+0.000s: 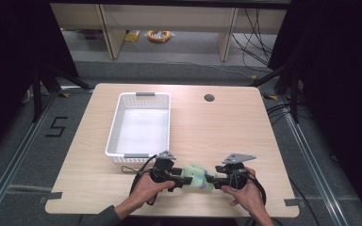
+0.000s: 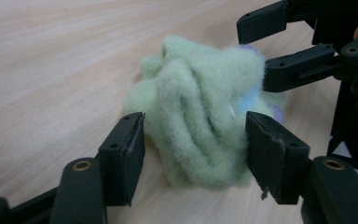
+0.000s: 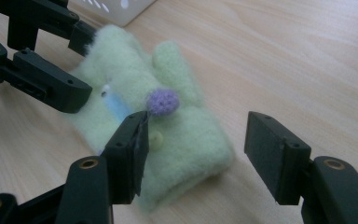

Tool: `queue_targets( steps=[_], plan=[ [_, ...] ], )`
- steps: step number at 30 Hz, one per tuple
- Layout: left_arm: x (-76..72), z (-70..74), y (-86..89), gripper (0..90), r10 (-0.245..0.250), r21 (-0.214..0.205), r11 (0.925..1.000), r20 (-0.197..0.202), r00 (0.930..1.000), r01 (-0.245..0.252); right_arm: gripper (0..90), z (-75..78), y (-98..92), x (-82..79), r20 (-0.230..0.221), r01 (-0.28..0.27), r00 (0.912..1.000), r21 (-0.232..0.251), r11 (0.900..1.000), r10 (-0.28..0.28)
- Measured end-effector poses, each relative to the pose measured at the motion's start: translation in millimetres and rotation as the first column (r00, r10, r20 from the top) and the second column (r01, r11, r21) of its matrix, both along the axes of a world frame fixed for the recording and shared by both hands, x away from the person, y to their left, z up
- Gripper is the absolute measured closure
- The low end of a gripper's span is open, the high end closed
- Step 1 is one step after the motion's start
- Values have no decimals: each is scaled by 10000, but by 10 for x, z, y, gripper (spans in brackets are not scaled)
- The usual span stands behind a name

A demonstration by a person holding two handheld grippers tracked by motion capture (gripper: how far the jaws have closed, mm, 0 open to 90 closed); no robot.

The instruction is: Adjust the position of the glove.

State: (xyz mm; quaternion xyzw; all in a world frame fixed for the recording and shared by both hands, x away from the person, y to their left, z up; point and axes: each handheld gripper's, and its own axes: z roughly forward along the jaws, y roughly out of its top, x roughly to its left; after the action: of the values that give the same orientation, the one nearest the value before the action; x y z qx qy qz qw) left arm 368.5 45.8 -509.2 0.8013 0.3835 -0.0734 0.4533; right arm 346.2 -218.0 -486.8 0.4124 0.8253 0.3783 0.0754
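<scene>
green mitten, left gripper, right gripper, both jaws apart

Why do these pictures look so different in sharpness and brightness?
High view: dark at both sides, small and soft, with pale glare in the white basket. Left gripper view: the green fleece mitten is fuzzy and close, the table behind blurs. Right gripper view: even light, the purple pompom fairly sharp.
</scene>
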Motion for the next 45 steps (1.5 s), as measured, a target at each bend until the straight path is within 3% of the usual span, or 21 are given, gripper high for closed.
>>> queue_targets(
  steps=[3, 4, 6, 7, 9, 13, 15, 16, 18, 20, 22, 24, 27, 31, 32, 34, 36, 38, 39, 41, 45],
  plan=[
    [9, -38, -3, 410, 17, -88, 10000, -312, 9995, -20, 409, -26, 14, -5, -148, 94, 9998, -100, 9999, -95],
    [5, -44, -15, 417, 16, -183, 9998, -405, 9992, -24, 409, -56, 29, 1, -95, 143, 9999, 106, 9998, -142],
    [-2, -36, -29, 431, -169, 30, 9999, -123, 9998, 170, 409, -58, 21, 6, -447, 88, 9990, -121, 9999, -94],
    [-2, -36, -29, 440, -169, 30, 9999, -123, 9998, 170, 408, -70, 14, 19, -672, -35, 9977, 15, 10000, 36],
    [-10, -35, -56, 451, -237, 143, 9996, -102, 9997, 239, 409, -98, 26, 19, -725, 240, 9971, 123, 9996, -230],
    [-17, -49, -67, 475, -148, 124, 9998, -157, 9998, 150, 412, -117, 26, 37, -1067, 126, 9942, 173, 9998, -106],
    [-19, -48, -65, 497, -334, 148, 9993, -96, 9994, 335, 425, -138, 39, 38, -942, 294, 9952, 368, 9989, -258],
    [-33, -43, -74, 507, -300, 282, 9991, -15, 9995, 301, 429, -147, 43, 40, -1049, 338, 9941, 446, 9984, -290],
    [-23, -69, -66, 528, -322, 65, 9995, -77, 9995, 323, 436, -146, 24, 57, -1417, 157, 9899, 387, 9991, -100],
    [-22, -78, -56, 551, -282, -51, 9996, -152, 9995, 281, 454, -179, 19, 73, -1358, 119, 9907, 692, 9975, -24],
    [-22, -81, -53, 576, -335, -149, 9993, -156, 9993, 332, 477, -179, 19, 67, -1306, 205, 9914, 647, 9977, -119],
    [-40, -77, -57, 594, -283, -87, 9996, 64, 9996, 284, 516, -191, 22, 63, -1298, 204, 9915, 784, 9967, -101],
    [-43, -71, -49, 622, -412, -163, 9990, 69, 9991, 413, 582, -205, -4, 76, -1468, -105, 9888, 1213, 9926, 284],
    [-51, -52, -50, 643, -395, -163, 9991, 241, 9989, 399, 650, -177, -25, 62, -1287, -41, 9915, 1231, 9924, 201],
    [-55, -40, -54, 646, -401, -166, 9990, 256, 9989, 405, 660, -175, -32, 67, -1303, -239, 9906, 1384, 9901, 421],
    [-60, -26, -57, 649, -447, -180, 9988, 274, 9986, 452, 668, -168, -38, 62, -1220, -230, 9917, 1346, 9906, 396],
    [-82, 32, -80, 659, -468, -214, 9986, 556, 9974, 480, 689, -148, -52, 39, -1251, -259, 9910, 1648, 9860, 470],
    [-79, 55, -75, 661, -603, -163, 9980, 569, 9966, 613, 694, -136, -60, 33, -1263, -253, 9908, 1764, 9840, 481],
    [-89, 87, -85, 661, -452, -165, 9988, 740, 9962, 465, 699, -113, -72, 27, -964, -275, 9943, 1756, 9841, 450],
    [-78, 115, -70, 660, -611, -215, 9978, 698, 9957, 627, 701, -93, -82, 22, -685, -390, 9963, 1743, 9839, 517],
    [-88, 155, -54, 659, -662, -209, 9974, 875, 9940, 683, 700, -44, -67, -10, -709, -317, 9964, 1924, 9808, 461]
  ],
)
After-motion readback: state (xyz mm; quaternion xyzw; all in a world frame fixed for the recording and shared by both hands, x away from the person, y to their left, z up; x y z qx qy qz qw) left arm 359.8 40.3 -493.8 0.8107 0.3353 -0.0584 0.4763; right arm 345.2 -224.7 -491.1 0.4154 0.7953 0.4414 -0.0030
